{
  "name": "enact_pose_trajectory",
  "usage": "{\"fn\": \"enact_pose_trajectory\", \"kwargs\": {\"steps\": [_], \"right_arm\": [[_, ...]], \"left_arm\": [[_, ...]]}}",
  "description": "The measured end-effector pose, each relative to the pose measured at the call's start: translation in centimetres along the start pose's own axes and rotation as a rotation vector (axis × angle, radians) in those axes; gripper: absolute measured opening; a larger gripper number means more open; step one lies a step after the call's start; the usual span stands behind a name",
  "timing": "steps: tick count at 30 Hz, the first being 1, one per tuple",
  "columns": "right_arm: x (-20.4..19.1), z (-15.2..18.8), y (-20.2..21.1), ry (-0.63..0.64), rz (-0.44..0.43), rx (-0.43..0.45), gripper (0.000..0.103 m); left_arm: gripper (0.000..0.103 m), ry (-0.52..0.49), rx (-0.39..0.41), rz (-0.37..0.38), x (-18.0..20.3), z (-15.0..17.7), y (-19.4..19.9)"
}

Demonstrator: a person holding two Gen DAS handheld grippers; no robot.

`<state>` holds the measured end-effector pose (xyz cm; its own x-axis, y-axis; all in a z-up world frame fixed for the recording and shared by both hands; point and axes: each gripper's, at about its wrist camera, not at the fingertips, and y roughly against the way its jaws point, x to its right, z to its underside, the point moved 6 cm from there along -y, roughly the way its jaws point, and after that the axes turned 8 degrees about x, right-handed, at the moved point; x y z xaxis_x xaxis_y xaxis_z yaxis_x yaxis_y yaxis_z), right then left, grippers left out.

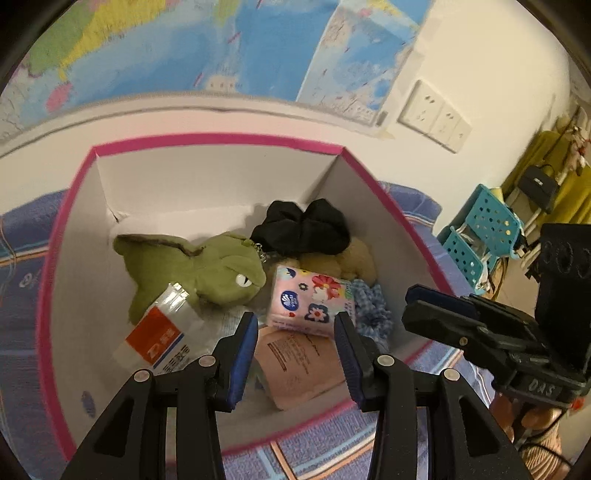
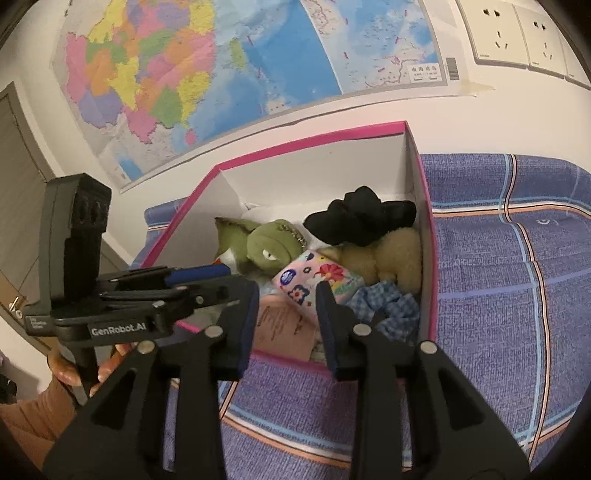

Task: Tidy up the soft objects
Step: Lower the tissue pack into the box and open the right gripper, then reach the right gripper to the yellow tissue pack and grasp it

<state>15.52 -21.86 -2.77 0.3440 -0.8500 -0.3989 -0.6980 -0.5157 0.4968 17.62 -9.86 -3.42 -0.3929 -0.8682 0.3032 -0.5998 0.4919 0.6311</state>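
Left claw (image 1: 297, 325) spread, empty, over pink box (image 1: 221, 140); right claw (image 2: 286, 295) spread, empty; tissue pack (image 1: 310, 297) inside.

A large colourful wall map (image 2: 207, 74) hangs on a white wall and serves as the landmark here. Just beside its lower right corner, a strip of tape (image 2: 476, 88) holds it to the wall. Right of the map is a row of white wall sockets (image 2: 517, 33). Below the map, a blue-purple bedspread (image 2: 498, 295) with pale blue and orange stripes covers a flat surface. Far left of the map, part of a grey-brown door (image 2: 18, 177) shows. Well right of and below the map, in the left wrist view, stand turquoise perforated baskets (image 1: 480, 236), with a black bag (image 1: 537, 184) hanging against yellow fabric (image 1: 569, 192) behind them.
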Motion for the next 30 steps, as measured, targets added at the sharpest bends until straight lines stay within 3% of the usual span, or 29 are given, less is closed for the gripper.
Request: {"fn": "enact_pose_trajectory", "kwargs": {"steps": [6, 10, 15, 23, 30], "right_arm": [[-1.8, 0.3, 2.7, 0.04, -0.069, 0.036, 0.035], [-3.6, 1.4, 4.7, 0.07, -0.165, 0.03, 0.047], [-5.1, 4.0, 6.3, 0.093, -0.219, -0.006, 0.049], [-5.9, 9.8, 5.8, 0.078, -0.221, -0.12, 0.049], [-6.4, 14.8, 4.5, 0.044, -0.232, -0.247, 0.049]], "left_arm": [[0.053, -0.073, 0.061, 0.029, 1.8, 1.1, 3.9], [0.054, -0.117, 0.067, 0.046, 3.0, 2.7, 5.6], [0.057, -0.108, 0.03, 0.067, 3.3, 5.6, 6.7], [0.057, -0.008, -0.089, 0.092, 1.9, 11.5, 6.7], [0.057, 0.014, -0.173, 0.102, 1.6, 15.7, 7.5]]}}
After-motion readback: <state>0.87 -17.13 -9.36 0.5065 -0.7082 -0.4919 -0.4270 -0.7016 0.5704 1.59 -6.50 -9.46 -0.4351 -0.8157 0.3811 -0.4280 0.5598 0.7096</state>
